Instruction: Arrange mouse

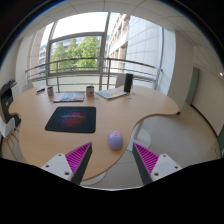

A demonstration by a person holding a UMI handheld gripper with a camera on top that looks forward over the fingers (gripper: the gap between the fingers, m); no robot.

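A small lilac mouse (pixel 115 140) lies on the wooden table (pixel 40 140) near its curved front edge, to the right of a dark mouse mat (pixel 71 119) with a purple pattern. My gripper (pixel 112 160) is open and empty. Its two pink-padded fingers (pixel 78 158) stand wide apart, just short of the mouse, which lies ahead of them and about midway between them.
At the back of the table are a tablet or book (pixel 68 97), a cup (pixel 90 92), a laptop (pixel 112 94) and a dark bottle (pixel 128 82). A chair (pixel 8 100) stands at the left. Large windows (pixel 80 45) lie beyond. Grey floor (pixel 185 135) is to the right.
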